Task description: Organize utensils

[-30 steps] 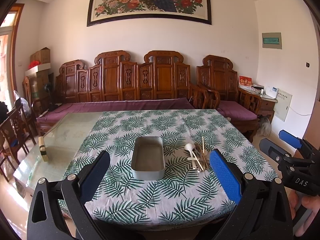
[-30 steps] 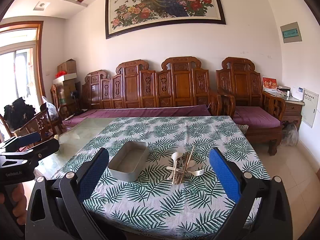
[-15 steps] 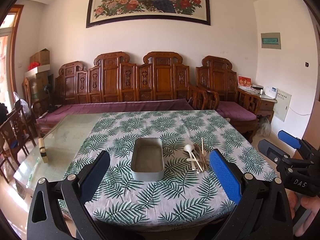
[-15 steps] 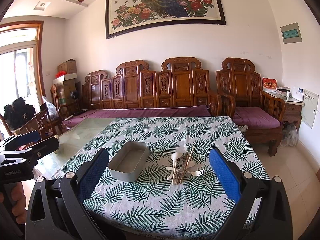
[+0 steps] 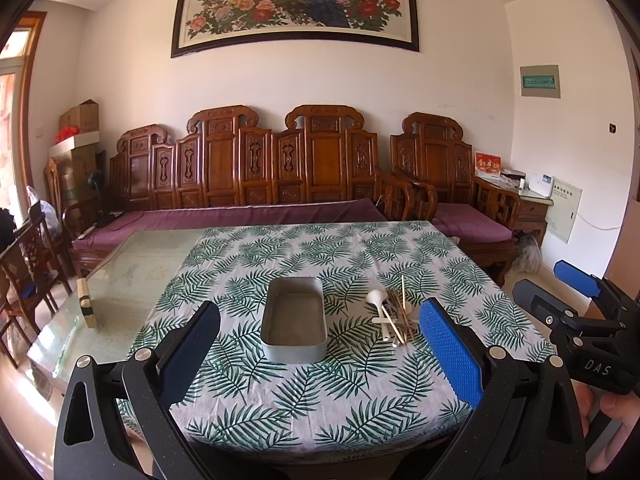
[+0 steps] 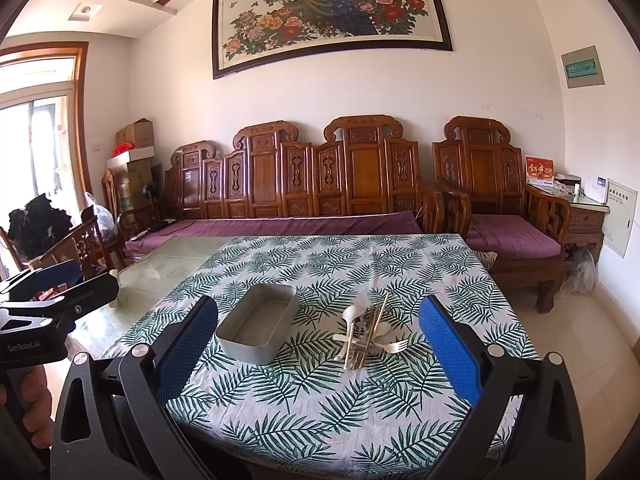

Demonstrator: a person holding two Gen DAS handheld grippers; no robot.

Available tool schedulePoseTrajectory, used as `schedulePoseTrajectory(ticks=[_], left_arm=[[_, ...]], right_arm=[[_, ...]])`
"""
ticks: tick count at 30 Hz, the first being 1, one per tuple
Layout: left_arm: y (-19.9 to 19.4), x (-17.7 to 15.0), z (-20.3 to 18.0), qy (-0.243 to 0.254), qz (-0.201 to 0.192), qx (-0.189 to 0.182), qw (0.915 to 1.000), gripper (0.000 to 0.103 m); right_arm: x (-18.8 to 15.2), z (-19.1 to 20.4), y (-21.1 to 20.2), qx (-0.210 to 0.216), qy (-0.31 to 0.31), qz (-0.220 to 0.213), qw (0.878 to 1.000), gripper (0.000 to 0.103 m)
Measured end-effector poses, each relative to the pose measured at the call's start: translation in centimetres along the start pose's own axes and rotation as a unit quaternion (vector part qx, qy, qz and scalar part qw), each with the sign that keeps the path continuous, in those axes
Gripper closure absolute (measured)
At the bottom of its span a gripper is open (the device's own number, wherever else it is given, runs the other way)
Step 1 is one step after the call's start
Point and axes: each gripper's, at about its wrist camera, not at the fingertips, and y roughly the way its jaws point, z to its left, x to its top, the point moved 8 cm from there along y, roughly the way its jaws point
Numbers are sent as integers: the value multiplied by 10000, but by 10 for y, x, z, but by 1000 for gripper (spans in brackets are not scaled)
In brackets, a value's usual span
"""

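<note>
Utensils (image 6: 366, 334) lie in a loose heap on the leaf-print tablecloth (image 6: 320, 400), just beside the grey metal tray (image 6: 258, 326) and apart from it, on the side away from the bare glass end of the table (image 5: 120, 276). Seen from my right wrist, the heap holds a pale spoon (image 6: 349, 326), a pale fork (image 6: 394, 346) pointing away from the tray, and wooden chopsticks (image 6: 374, 330) crossing over both. From my left wrist the same heap (image 5: 394, 316) sits beyond my blue pad, and the fork cannot be made out there.

The tray is empty in both views (image 5: 295, 320).

My left gripper (image 5: 320, 360) hangs in the air short of the near table edge, level, aimed at the tray, its jaws spread wide with nothing between them. My right gripper (image 6: 318, 356) hangs the same way, aimed between tray and heap, jaws likewise wide apart and empty.

Only the left wrist view shows a small wooden block (image 5: 86, 303) standing on the glass, well apart from the tray, and my right tool at the frame's edge with a hand (image 5: 614, 408) on its handle. Only the right wrist view shows my left tool from the side, gripped by the other hand (image 6: 38, 408).
</note>
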Motion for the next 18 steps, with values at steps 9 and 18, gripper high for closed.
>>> schedulePoseTrajectory(ticks=[9, 18], left_arm=[[-1, 1, -1, 7, -9, -6, 10000, 6], [-4, 4, -5, 19, -4, -29, 10000, 6]], right_arm=[[0, 0, -1, 2, 3, -10, 10000, 2], [3, 1, -2, 7, 5, -12, 10000, 2]])
